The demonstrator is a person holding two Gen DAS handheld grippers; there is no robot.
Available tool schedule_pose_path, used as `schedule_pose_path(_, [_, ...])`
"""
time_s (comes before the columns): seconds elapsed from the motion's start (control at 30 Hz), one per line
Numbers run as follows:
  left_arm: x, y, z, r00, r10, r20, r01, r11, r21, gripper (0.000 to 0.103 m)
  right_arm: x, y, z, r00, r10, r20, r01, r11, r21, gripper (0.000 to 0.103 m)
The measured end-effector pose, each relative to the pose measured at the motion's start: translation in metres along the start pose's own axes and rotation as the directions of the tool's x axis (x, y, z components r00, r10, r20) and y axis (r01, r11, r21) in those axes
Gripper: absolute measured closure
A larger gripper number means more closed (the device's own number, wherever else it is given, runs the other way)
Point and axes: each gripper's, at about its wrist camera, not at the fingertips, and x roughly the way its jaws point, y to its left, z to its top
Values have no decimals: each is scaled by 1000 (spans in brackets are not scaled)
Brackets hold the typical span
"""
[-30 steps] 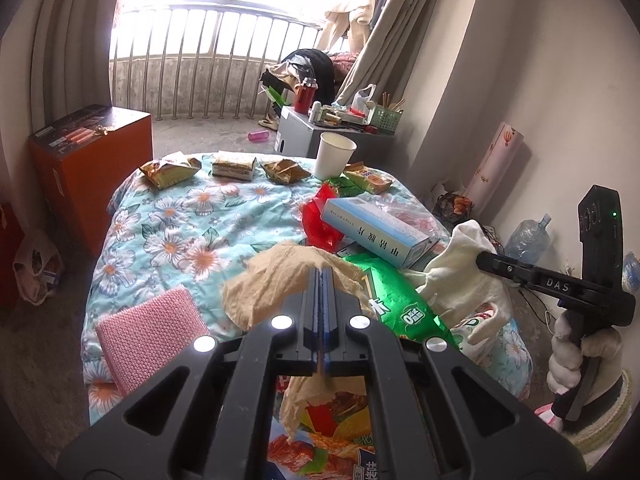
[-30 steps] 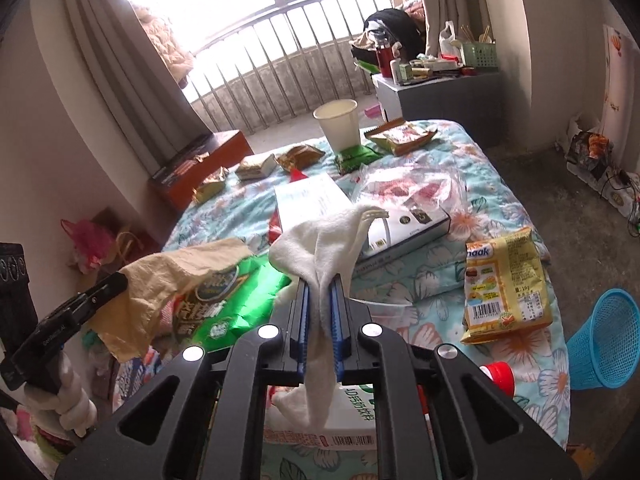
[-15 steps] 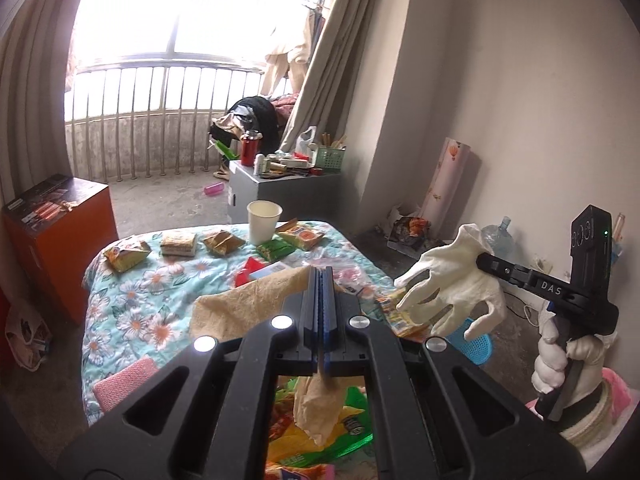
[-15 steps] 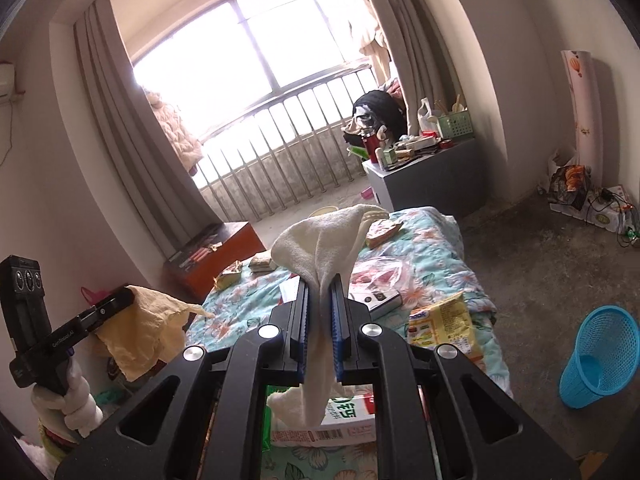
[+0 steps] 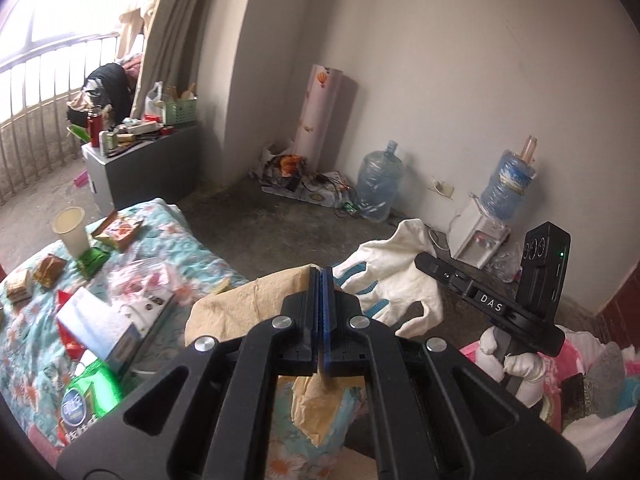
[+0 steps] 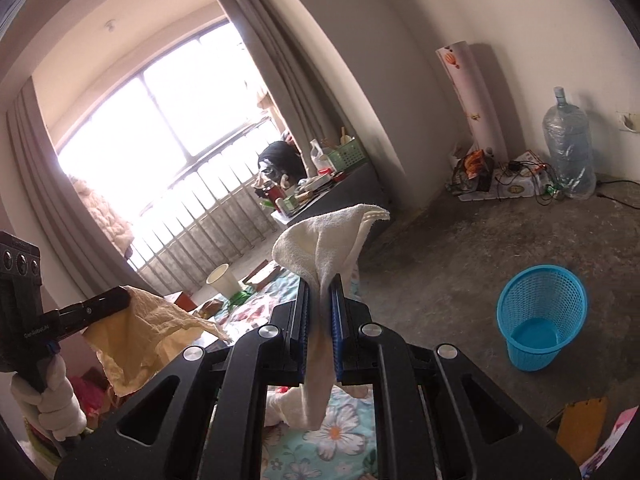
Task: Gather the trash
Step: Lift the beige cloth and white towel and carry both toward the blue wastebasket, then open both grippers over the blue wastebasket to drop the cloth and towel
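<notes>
The left hand-held gripper (image 5: 320,276) is clamped on a crumpled tan paper sheet (image 5: 240,312), lifted clear of the floral-covered bed (image 5: 192,240) so it hangs free. The right hand-held gripper (image 6: 320,280) pinches a white knit work glove (image 6: 320,248) the same way. The blue plastic mesh waste basket (image 6: 540,320) stands on the concrete floor (image 6: 460,260), well apart, probably their destination.

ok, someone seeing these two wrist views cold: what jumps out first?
Both grippers are shut on limp trash held in the air: the left gripper pinches a crumpled tan paper bag, the right gripper clamps a white glove. Next comes the blue mesh wastebasket, empty, on the bare concrete floor to the right. Behind sits the floral bed, littered with snack wrappers and a paper cup.
</notes>
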Motion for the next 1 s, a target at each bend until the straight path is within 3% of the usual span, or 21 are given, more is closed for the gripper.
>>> schedule_pose_path(0.27, [176, -83, 40, 979, -93, -184, 116, 986, 122, 103, 3, -122, 22, 980, -193, 56, 182, 970, 159, 93])
schedule_pose_path(0.43, [303, -112, 25, 940, -119, -319, 168, 977, 130, 103, 38, -204, 18, 954, -298, -19, 294, 925, 240, 93])
schedule_pose_path(0.7, [458, -129, -11, 879, -111, -464, 190, 974, 126, 103, 106, -316, 12, 930, -330, -162, 366, 863, 348, 92])
schedule_pose_path(0.83, [510, -132, -19, 870, -96, -484, 184, 973, 137, 102, 140, -364, 12, 913, -343, -219, 404, 833, 379, 89])
schedule_pose_path(0.87, [522, -131, -21, 864, -83, -497, 173, 975, 137, 92, 150, -377, 12, 907, -344, -243, 416, 821, 390, 88])
schedule_pose_path(0.9, [534, -129, -23, 858, -66, -510, 154, 979, 132, 73, 160, -388, 11, 901, -344, -265, 427, 813, 396, 85])
schedule_pose_path(0.97, [550, -123, -22, 863, -46, -504, 120, 986, 115, 58, 177, -407, 9, 883, -354, -310, 459, 793, 400, 64])
schedule_pose_path(1.0, [554, -120, -22, 866, -42, -497, 110, 988, 109, 58, 183, -412, 7, 875, -359, -326, 471, 788, 396, 62])
